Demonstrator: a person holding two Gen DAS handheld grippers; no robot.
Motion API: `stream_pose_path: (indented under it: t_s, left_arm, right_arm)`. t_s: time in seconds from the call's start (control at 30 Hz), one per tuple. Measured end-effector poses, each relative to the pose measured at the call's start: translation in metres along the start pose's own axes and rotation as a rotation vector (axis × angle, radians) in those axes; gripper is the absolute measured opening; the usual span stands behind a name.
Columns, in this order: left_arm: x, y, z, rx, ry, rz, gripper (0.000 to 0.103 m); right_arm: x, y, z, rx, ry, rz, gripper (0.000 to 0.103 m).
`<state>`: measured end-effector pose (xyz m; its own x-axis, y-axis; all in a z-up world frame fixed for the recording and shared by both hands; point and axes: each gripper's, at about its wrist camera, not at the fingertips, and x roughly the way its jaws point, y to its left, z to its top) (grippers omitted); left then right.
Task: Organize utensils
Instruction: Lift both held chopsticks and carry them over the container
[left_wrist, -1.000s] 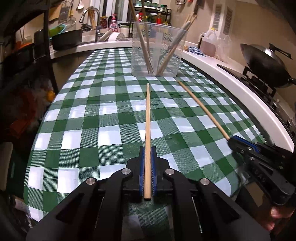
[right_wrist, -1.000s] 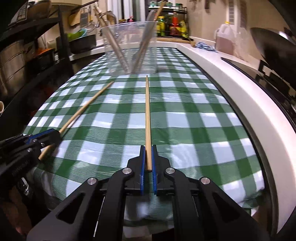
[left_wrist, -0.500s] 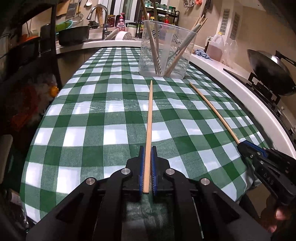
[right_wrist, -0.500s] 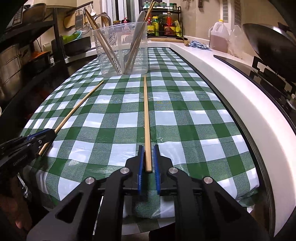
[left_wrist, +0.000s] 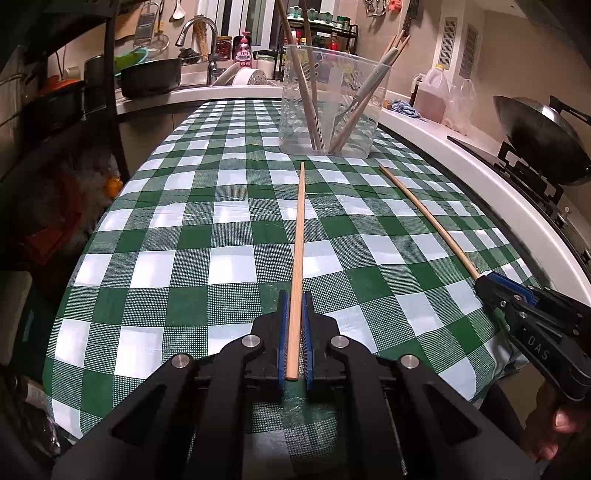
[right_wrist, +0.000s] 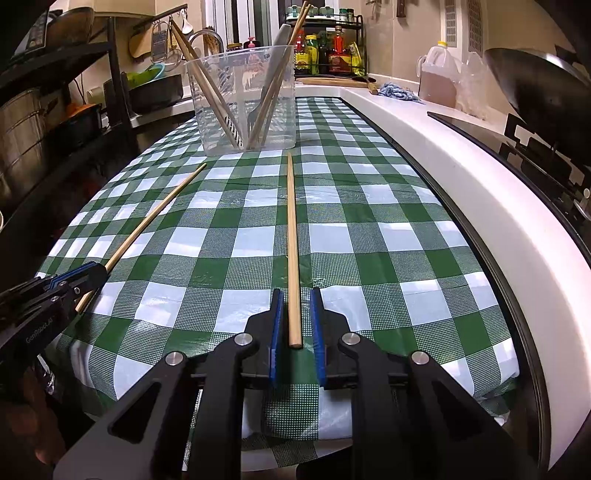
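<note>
Underfoot, so to speak, a green-and-white checked cloth (left_wrist: 207, 254) covers the tabletop (right_wrist: 436, 155), whose white curved edge runs along the right side. Beyond that edge sits a stove with a dark wok (left_wrist: 535, 136). A jug of brownish liquid (left_wrist: 430, 96) and a blue rag (left_wrist: 404, 108) stand at the far right corner. At the back are a sink with a curved tap (left_wrist: 195, 31), a black pan (left_wrist: 151, 75) and a rack of bottles (right_wrist: 328, 50). Dark shelving (right_wrist: 55, 96) fills the left side.

Toward the far end of the cloth stands a clear plastic container (left_wrist: 332, 99). It holds several wooden chopsticks and a grey-handled utensil, all leaning against its walls, some to the left and some to the right.

Two more wooden chopsticks point toward the container. The left claw (left_wrist: 295, 332) is closed on the near end of the left chopstick (left_wrist: 298, 240), its blue pads pressed against both sides. The right claw (right_wrist: 295, 332) is slightly parted around the near end of the right chopstick (right_wrist: 291, 240), with a gap showing on each side between stick and pads, so it has no hold. That stick lies flat on the cloth.
</note>
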<state>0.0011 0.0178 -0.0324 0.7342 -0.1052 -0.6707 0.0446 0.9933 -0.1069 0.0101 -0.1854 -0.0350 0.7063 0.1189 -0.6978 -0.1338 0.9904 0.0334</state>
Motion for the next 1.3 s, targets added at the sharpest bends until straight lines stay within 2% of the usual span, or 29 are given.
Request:
stream_pose_path:
  t_s: [0.73,0.87,1.3]
  left_arm:
    - [0.001,-0.004,0.001,0.021,-0.002,0.013,0.007]
    - [0.001,-0.004,0.002,0.018,-0.003,0.022,0.007]
    - [-0.045,-0.005,0.011,0.049,-0.135,0.002,0.006]
  right_arm:
    - [0.000,0.000,-0.001,-0.018,-0.004,-0.008,0.013]
    - [-0.001,0.003,0.001,-0.030,-0.001,-0.011,0.007]
    - [-0.049,0.006,0.024,-0.028,-0.091,-0.026,0.006]
